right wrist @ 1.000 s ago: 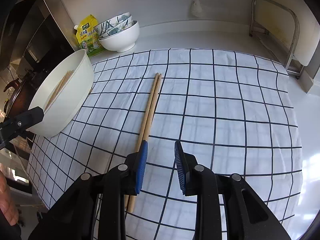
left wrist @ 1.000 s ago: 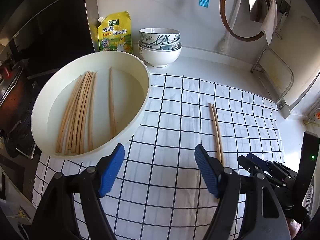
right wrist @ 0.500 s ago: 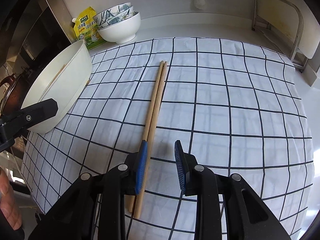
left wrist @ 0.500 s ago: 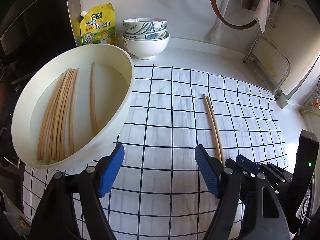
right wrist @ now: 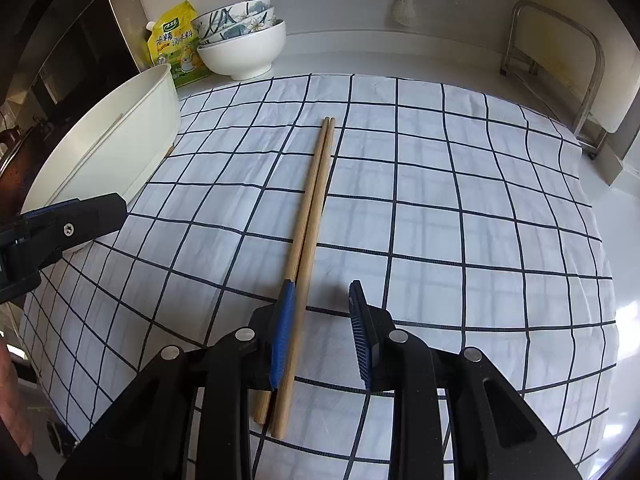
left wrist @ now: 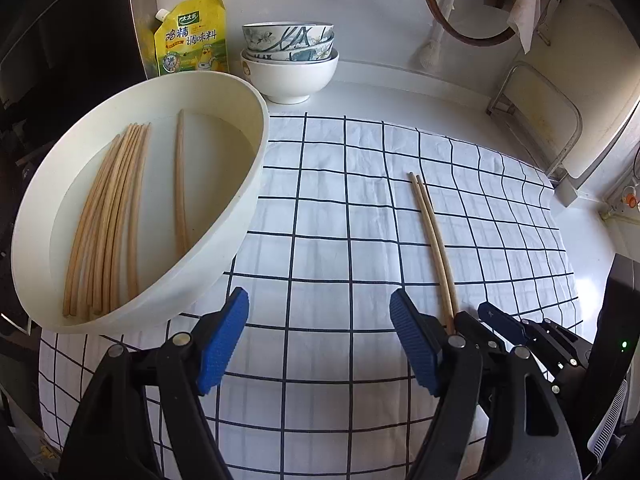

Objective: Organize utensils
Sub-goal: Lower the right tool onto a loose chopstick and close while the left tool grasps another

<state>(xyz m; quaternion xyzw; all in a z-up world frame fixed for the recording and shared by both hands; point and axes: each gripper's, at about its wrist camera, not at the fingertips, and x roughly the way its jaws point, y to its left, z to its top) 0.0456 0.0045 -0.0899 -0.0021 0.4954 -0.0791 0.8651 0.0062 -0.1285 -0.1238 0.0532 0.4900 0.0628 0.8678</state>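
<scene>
Two wooden chopsticks [right wrist: 310, 216] lie side by side on the checked cloth [right wrist: 460, 208]; they also show in the left wrist view [left wrist: 434, 240]. My right gripper [right wrist: 322, 334] is open and low over their near ends, one stick between the jaws, the other under the left pad. A white basin [left wrist: 244, 184] at the left holds several more chopsticks [left wrist: 108, 216]. My left gripper [left wrist: 320, 344] is open and empty, beside the basin's near edge. The basin also shows in the right wrist view [right wrist: 120, 148].
Stacked bowls [left wrist: 290, 60] and a yellow seasoning pouch [left wrist: 192, 38] stand at the back by the wall. A metal rack [left wrist: 536, 120] stands at the back right. A dark stove area lies left of the basin.
My right gripper has moved forward along the chopsticks, so their near ends now lie between and under its jaws. The left gripper shifted a little; the basin looks closer.
</scene>
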